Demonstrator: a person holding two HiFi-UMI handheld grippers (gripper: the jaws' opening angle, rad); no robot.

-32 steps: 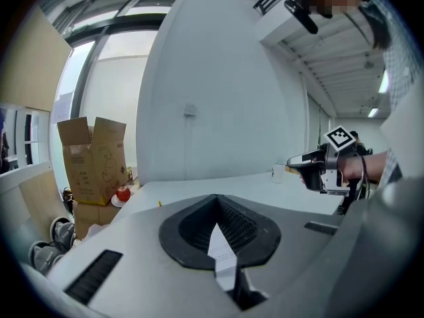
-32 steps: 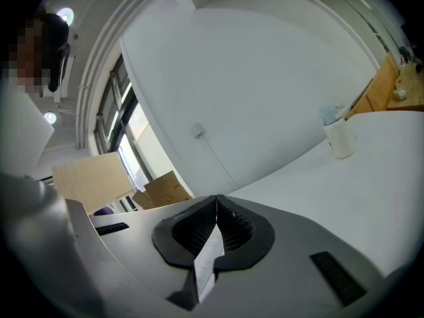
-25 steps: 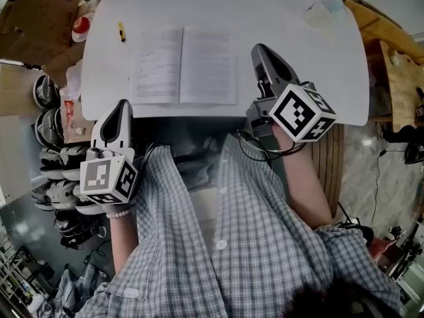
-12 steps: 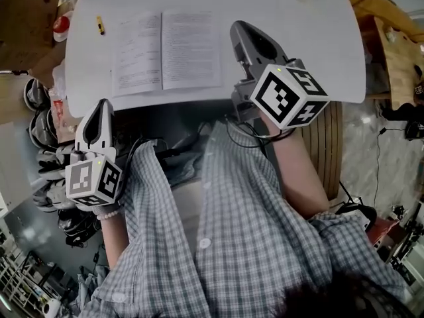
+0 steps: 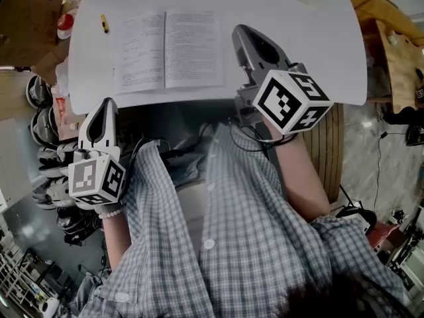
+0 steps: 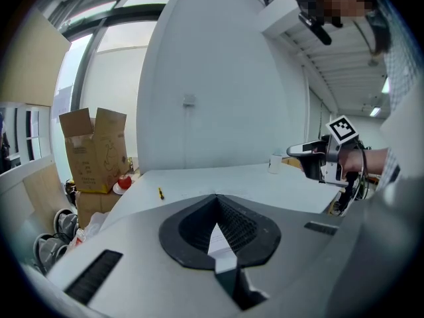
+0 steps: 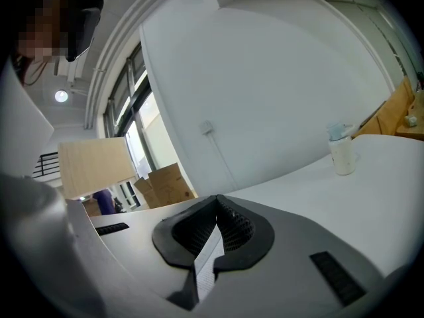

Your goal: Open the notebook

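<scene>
Closest to you in the head view is your checked shirt (image 5: 252, 244), filling the lower part of the frame. Just beyond it, on your left, the left gripper (image 5: 106, 103) sits low by the near left corner of the white table (image 5: 311, 65), its tip at the table's edge. In the left gripper view its jaws are pressed together with nothing between them (image 6: 215, 201).

On your right, the right gripper (image 5: 240, 30) reaches out over the near half of the table. Its jaws are also closed and empty, as the right gripper view shows (image 7: 216, 207). Whether it rests on the tabletop or hangs just above it can't be made out.

The notebook (image 5: 169, 50) lies flat on the table, already open, with two printed pages facing up. It sits just to the left of your right gripper, near its tip but not touching it, with a strip of bare table between the right-hand page and the jaws. From your left gripper it lies ahead and a little to the right, well clear of the tip.

Further out, a small yellow pen (image 5: 104, 23) lies on the table left of the notebook. A pale bottle (image 7: 342, 151) stands near the far edge on your right. Off the table's left side, an open cardboard box (image 6: 93, 151) stands against the wall.
</scene>
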